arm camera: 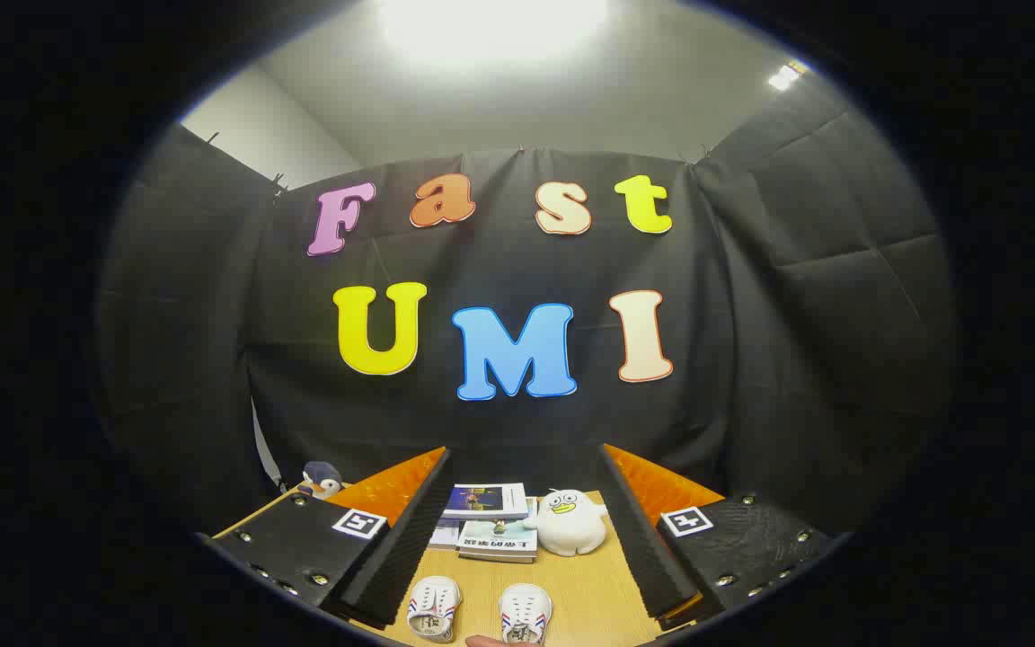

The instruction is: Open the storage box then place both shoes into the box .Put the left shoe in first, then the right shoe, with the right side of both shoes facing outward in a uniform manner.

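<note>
Two white shoes with red and blue stripes stand side by side on the wooden table point(589, 593), toes toward me: one shoe point(434, 608) on the left, the other shoe point(525, 614) to its right. Both lie between my two fingers and below them. My gripper point(522, 530) is open, held high above the table, with nothing between the left finger point(401, 548) and the right finger point(648, 548). A fingertip of a person's hand point(490, 641) shows just in front of the right shoe. No storage box can be made out.
Beyond the shoes lies a stack of books point(489, 517) with a white plush duck point(569, 521) beside it on the right. A small penguin plush point(322, 479) sits at the far left corner of the table. Black cloth walls close the booth behind.
</note>
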`<act>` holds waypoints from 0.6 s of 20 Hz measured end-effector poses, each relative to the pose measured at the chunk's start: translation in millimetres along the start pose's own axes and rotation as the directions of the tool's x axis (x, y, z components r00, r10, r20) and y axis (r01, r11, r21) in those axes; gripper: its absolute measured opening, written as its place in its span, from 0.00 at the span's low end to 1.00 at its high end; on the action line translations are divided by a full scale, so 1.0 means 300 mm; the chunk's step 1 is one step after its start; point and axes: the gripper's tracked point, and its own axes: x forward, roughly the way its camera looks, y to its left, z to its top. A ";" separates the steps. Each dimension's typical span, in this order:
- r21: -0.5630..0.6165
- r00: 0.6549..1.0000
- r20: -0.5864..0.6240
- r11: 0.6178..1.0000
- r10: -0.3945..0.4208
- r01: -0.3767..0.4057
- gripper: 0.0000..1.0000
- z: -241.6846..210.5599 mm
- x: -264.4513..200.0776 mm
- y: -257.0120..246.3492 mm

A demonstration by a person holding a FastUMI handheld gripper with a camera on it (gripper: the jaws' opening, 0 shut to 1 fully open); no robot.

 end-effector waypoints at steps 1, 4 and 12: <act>0.000 1.000 -0.003 1.000 0.002 -0.002 0.96 0.000 0.005 0.000; 0.008 1.000 0.008 1.000 0.016 -0.016 0.96 0.009 0.022 0.005; 0.007 0.999 0.001 0.999 0.046 -0.046 0.96 -0.007 0.073 0.008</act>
